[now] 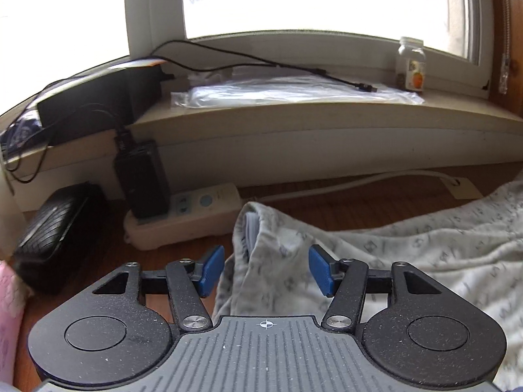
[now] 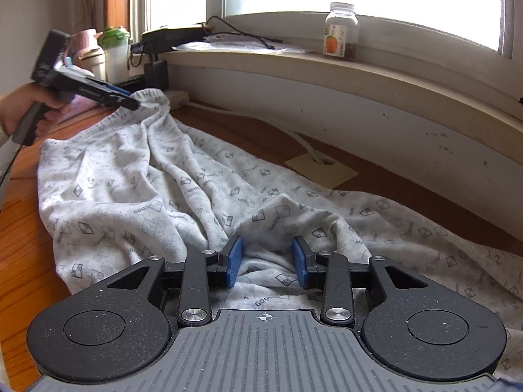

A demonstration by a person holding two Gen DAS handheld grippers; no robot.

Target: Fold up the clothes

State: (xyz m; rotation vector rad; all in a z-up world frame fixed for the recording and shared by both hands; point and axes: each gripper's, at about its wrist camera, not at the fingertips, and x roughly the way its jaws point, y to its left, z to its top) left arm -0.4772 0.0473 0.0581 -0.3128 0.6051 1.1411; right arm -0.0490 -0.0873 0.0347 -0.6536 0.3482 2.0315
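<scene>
Spreading the rumpled garment [image 2: 170, 189] flat: left gripper [image 1: 266, 269] and right gripper [image 2: 267, 266] both gape, straddling fabric; pinch edges, pull taut.

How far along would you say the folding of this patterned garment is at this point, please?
Nothing looks folded yet: the grey patterned garment lies rumpled and spread over the wooden floor. In hand, the left tongs are open around its elastic hem, and the right tongs are open over a raised ridge of cloth. Left: closing both grips, flattening it, and making every fold.
</scene>
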